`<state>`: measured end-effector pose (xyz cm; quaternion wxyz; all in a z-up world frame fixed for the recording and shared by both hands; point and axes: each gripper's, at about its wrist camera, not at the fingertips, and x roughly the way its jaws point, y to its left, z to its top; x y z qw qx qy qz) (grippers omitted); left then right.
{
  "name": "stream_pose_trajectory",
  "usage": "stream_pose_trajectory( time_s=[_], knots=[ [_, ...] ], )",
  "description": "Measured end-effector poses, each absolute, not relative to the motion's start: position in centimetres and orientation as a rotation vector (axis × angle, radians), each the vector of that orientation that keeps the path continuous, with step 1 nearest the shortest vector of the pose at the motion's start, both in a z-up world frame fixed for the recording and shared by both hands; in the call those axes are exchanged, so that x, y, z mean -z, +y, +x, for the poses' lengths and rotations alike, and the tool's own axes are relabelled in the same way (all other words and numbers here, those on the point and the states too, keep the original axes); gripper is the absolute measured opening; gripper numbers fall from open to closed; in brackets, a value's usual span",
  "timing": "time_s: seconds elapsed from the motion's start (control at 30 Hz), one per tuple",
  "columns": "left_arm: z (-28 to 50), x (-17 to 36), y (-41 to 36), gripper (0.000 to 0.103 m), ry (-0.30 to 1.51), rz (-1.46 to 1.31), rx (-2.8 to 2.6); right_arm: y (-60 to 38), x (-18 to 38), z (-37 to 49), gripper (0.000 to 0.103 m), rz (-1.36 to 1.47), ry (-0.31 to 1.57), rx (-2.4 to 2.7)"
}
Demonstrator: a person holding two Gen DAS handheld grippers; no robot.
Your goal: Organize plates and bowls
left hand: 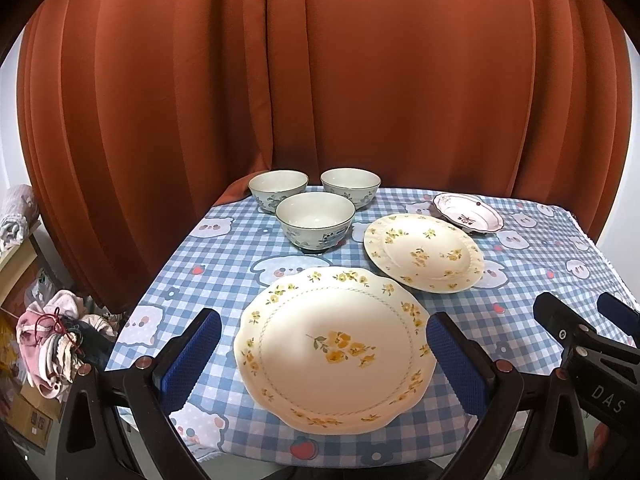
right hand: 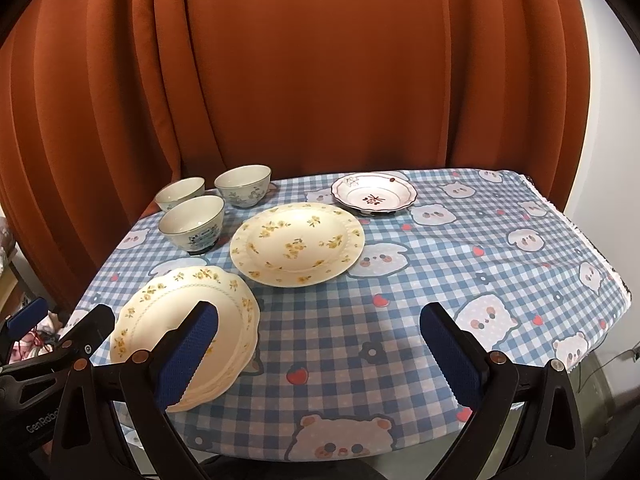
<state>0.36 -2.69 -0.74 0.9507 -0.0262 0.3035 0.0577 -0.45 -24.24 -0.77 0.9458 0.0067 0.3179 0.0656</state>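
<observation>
Worktop (right hand: 400,320) under a blue check bear cloth, rust curtain (right hand: 320,80) behind; nothing stacked yet, all pieces apart. Biggest, the scalloped yellow-flower plate (left hand: 334,356) at 6 o'clock near the front edge, directly ahead of the left tool (left hand: 324,354), which is spread wide with nothing in it, pads flanking the plate. Round yellow-flower plate (left hand: 424,252) near centre toward 1 o'clock. Small red-pattern dish (left hand: 468,213) at 2 o'clock, far side. Three blue-pattern bowls (left hand: 315,220) clustered at 11 o'clock. Right tool (right hand: 318,352) also wide open, empty, over bare cloth at 5 o'clock. Judgement: glazed ceramic, stiff, slick, chips easily, plates fairly heavy; plates lie flat so pinch the raised rim at the near edge, bowls by the wall at the lip; likely stack dish on round plate on scalloped plate, nest bowls
</observation>
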Motion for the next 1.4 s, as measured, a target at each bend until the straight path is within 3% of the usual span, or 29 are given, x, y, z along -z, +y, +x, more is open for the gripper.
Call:
stream_pose_trajectory(
  time_s=[1.4],
  knots=[
    [0.6,0.9,-4.4,0.103,0.633,-0.054,-0.115,-25.0,1.2,-0.4,0.102,0.018,0.661,-0.123]
  ],
)
